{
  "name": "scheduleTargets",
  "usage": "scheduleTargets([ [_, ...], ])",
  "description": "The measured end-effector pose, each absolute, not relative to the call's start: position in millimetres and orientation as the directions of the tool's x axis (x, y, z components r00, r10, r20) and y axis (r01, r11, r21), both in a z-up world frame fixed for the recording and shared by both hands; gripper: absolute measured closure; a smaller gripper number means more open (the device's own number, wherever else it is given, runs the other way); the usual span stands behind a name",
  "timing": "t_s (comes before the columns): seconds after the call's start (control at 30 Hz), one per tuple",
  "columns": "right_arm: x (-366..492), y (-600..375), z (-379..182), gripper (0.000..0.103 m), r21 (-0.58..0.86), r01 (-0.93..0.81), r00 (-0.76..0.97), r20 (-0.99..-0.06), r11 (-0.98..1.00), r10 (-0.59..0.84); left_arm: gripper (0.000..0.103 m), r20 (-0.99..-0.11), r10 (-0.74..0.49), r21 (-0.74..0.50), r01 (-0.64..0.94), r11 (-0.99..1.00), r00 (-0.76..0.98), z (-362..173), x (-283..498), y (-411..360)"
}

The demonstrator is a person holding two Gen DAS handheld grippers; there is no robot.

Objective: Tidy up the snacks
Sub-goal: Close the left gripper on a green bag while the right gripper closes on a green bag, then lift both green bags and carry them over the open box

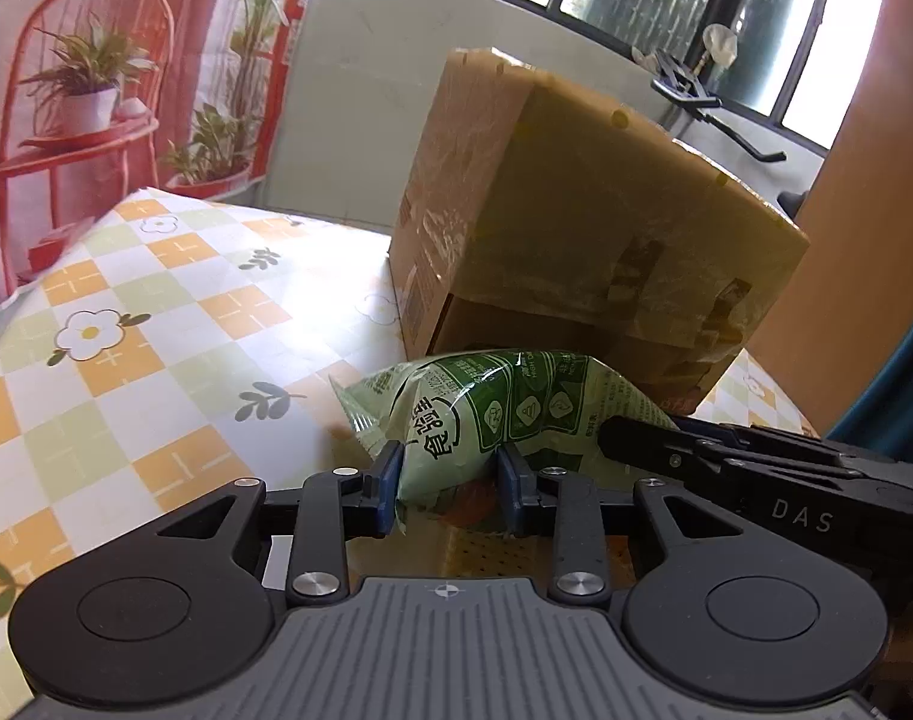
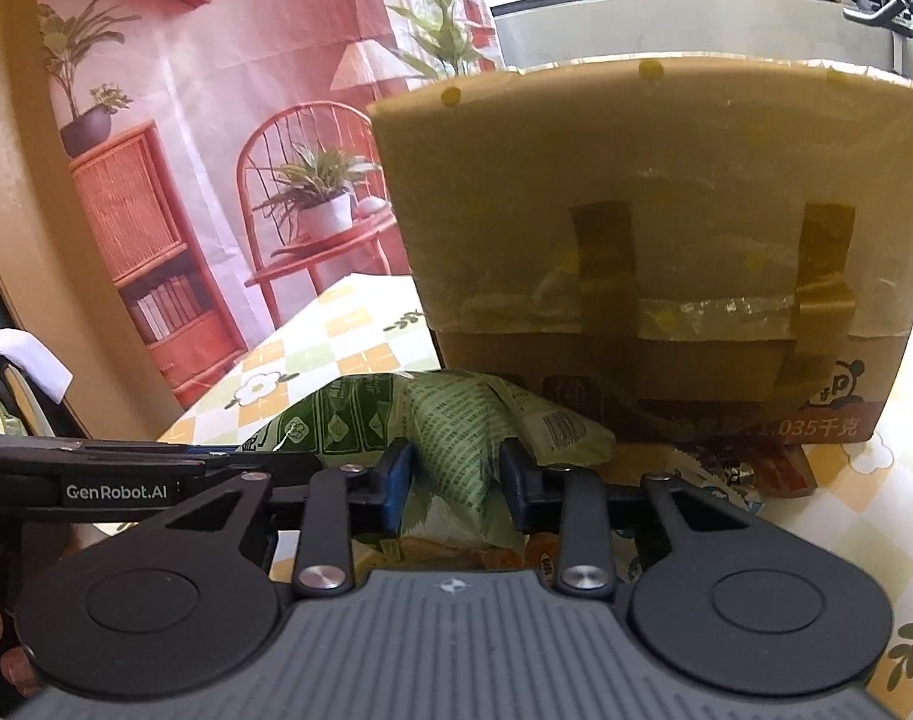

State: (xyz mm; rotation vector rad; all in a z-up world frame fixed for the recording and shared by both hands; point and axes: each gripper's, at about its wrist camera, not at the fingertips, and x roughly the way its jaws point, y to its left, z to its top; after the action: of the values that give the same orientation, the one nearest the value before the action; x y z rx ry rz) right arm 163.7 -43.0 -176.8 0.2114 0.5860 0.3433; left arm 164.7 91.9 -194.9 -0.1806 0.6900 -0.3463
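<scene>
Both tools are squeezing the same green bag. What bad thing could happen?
1. Both the left tool and the right tool pinch the green bag. If they pull apart, it might tear or pop.
2. The bag looks thin and slippery, so it could slip free.
3. The box stands close behind; pushing forward could bump it.

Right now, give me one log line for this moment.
left gripper: shut on green snack bag | right gripper: shut on same bag | bag: in front of taped cardboard box | table: checkered cloth
</scene>
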Motion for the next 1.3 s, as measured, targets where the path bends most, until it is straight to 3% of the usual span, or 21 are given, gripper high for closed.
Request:
scheduleTargets([
  [0.37,150,-52,-177,0.074,0.311,-0.268,0.782,-0.482,0.912,0.395,0.069,-0.601,-0.331,-0.224,0.244,0.944,0.728,-191,149,79],
  [0.43,148,-55,-179,0.070,0.319,-0.259,0.780,-0.488,0.912,0.392,0.069,-0.609,-0.336,-0.231,0.245,0.942,0.718,-192,147,80],
  [0.63,145,-59,-182,0.057,0.319,-0.230,0.778,-0.507,0.919,0.371,0.048,-0.621,-0.324,-0.241,0.219,0.945,0.714,-193,147,83],
  [0.93,147,-55,-186,0.044,0.299,-0.234,0.775,-0.517,0.925,0.363,0.047,-0.615,-0.333,-0.265,0.211,0.941,0.714,-192,151,84],
  [1.1,152,-55,-184,0.037,0.301,-0.250,0.786,-0.492,0.920,0.375,0.041,-0.598,-0.349,-0.302,0.200,0.932,0.721,-188,157,88],
  [1.3,165,-53,-184,0.036,0.314,-0.257,0.781,-0.490,0.914,0.387,0.043,-0.603,-0.360,-0.328,0.190,0.925,0.711,-193,168,87],
])
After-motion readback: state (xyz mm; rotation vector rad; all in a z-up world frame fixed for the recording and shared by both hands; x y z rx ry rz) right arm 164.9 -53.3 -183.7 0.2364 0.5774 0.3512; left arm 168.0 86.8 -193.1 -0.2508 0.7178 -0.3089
